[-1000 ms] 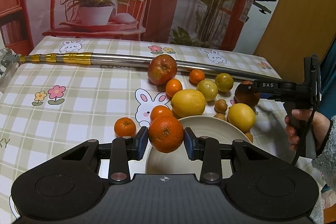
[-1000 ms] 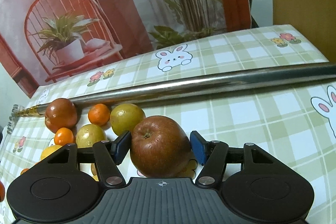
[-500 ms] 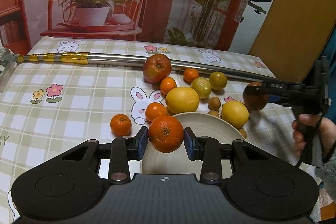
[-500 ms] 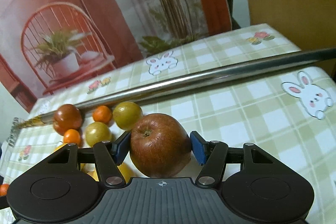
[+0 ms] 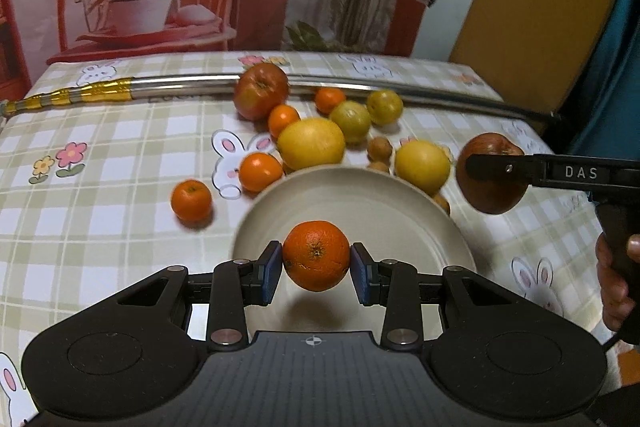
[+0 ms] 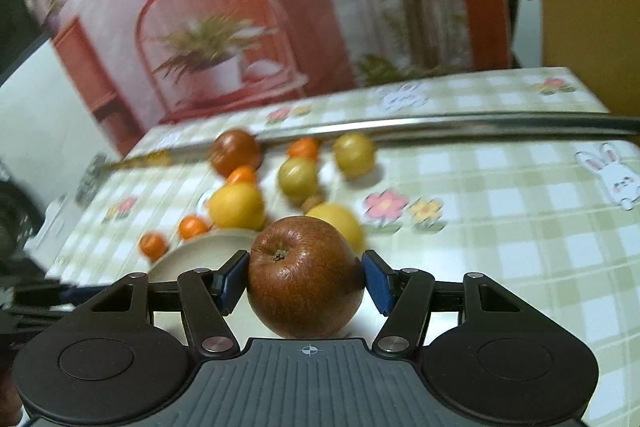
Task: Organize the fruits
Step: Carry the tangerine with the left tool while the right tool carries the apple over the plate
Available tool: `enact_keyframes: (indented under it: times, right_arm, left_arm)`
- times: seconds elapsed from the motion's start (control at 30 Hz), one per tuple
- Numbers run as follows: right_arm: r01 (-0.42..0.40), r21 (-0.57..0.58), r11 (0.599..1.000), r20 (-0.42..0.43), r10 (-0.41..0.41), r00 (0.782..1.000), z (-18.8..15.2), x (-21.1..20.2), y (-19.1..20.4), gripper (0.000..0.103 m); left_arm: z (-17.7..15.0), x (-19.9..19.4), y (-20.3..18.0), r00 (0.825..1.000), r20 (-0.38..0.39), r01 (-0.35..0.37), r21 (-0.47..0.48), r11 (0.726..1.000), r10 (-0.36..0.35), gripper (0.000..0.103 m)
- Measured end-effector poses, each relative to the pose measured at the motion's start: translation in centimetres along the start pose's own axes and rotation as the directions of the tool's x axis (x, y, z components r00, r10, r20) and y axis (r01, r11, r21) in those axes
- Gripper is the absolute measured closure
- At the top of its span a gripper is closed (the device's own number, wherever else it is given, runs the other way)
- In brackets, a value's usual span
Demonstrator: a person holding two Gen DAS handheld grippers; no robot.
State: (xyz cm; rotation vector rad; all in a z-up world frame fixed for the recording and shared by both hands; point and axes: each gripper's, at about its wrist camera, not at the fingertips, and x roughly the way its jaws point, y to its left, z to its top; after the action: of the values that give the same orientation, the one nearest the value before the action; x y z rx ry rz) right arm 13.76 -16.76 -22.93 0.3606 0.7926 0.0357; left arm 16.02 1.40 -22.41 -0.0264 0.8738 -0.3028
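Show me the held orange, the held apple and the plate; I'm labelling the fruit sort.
orange (image 5: 316, 255): left wrist view, middle of its skin.
apple (image 6: 305, 277): right wrist view, front, below the stem.
plate (image 5: 404, 211): left wrist view, bare inner surface.

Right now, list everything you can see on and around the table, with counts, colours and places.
orange: 1, orange, held above plate
held apple: 1, dark red, right of plate
table apple: 1, red, against pole
mandarins: 4, orange, left of and behind plate
lemons: 2, yellow, behind plate
greenish fruits: 2, yellow-green, near pole
small brown fruits: several, behind plate
plate: 1, beige
pole: 1, steel and gold
left tool: black
right tool: black
hand: 1, right edge
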Motion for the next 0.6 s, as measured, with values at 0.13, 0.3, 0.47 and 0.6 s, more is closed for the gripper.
enact_keyframes:
  times: [0.13, 0.3, 0.47, 0.6]
  right_arm:
    - [-0.028, -0.076, 0.997, -0.058, 0.024, 0.998, -1.5, 0.6, 1.9, 0.046]
    - [-0.041, -0.174, 0.984, -0.110, 0.021, 0.994, -2.9, 1.5, 4.1, 0.046]
    - [-0.048, -0.232, 0.971, -0.135, 0.017, 0.991, -4.3, 1.8, 5.4, 0.046]
    - [-0.039, -0.238, 0.970, -0.142, 0.005, 0.990, -4.6, 1.9, 5.4, 0.046]
  left_arm:
    - [-0.5, 0.4, -0.3, 1.000, -0.023, 0.000, 0.023, 1.000, 0.001, 0.064]
    - [-1.0, 1.2, 0.2, 0.998, -0.059, 0.030, -0.014, 0.999, -0.031, 0.064]
    - [-1.5, 1.9, 0.5, 0.996, -0.084, 0.013, -0.022, 1.000, -0.015, 0.064]
    - [-1.6, 2.0, 0.5, 0.996, -0.090, 0.010, -0.018, 1.000, -0.011, 0.064]
